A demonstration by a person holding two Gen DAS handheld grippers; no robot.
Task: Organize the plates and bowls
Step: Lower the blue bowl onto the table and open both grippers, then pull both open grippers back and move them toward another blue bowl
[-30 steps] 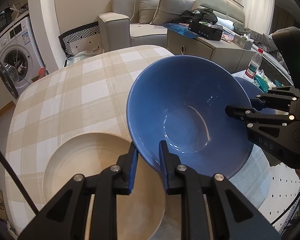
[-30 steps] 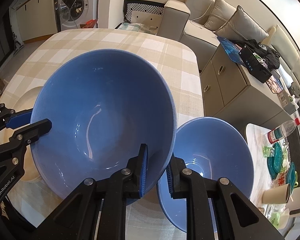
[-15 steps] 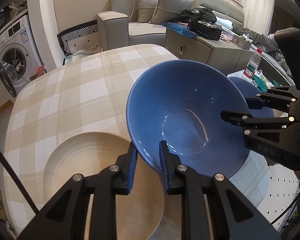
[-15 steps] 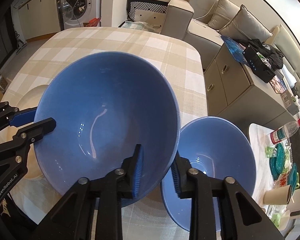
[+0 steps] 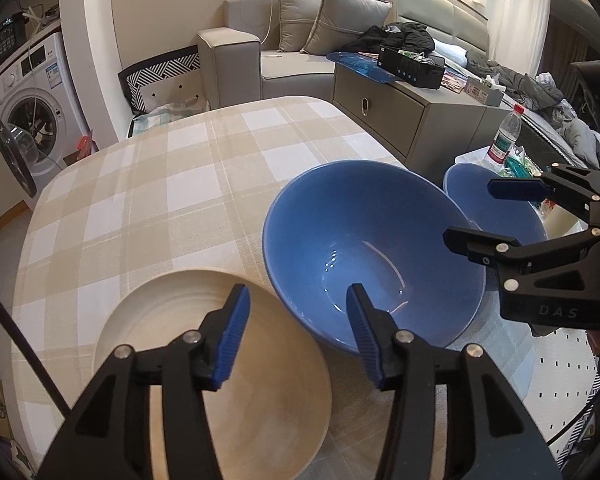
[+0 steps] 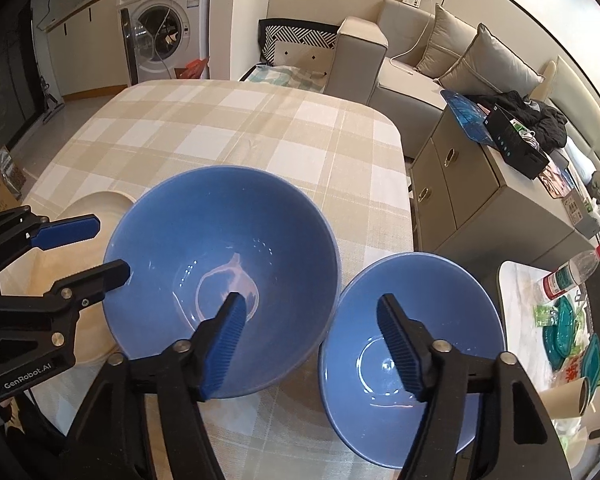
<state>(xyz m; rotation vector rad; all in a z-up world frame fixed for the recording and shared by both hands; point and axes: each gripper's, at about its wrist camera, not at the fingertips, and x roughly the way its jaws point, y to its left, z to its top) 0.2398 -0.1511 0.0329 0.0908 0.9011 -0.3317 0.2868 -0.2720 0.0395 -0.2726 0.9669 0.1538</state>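
A large blue bowl (image 5: 372, 256) sits on the checked tablecloth; it also shows in the right wrist view (image 6: 220, 256). A smaller blue bowl (image 6: 412, 336) stands right of it, partly hidden behind the large bowl in the left wrist view (image 5: 484, 204). A cream plate (image 5: 228, 364) lies left of the large bowl, its edge in the right wrist view (image 6: 96, 204). My left gripper (image 5: 296, 332) is open, astride the large bowl's near-left rim. My right gripper (image 6: 312, 336) is open, astride the gap between the two bowls.
The table's right edge (image 6: 404, 184) drops toward a grey cabinet (image 6: 480, 184). A side table at the right holds a water bottle (image 6: 572, 272), teal dishes and a paper cup. A sofa (image 5: 300, 60) and a washing machine (image 5: 24, 104) stand beyond the table.
Both grippers have opened and let go of the large blue bowl's rim. The bowl, held tilted before, now rests level on the table between the plate and the smaller bowl.
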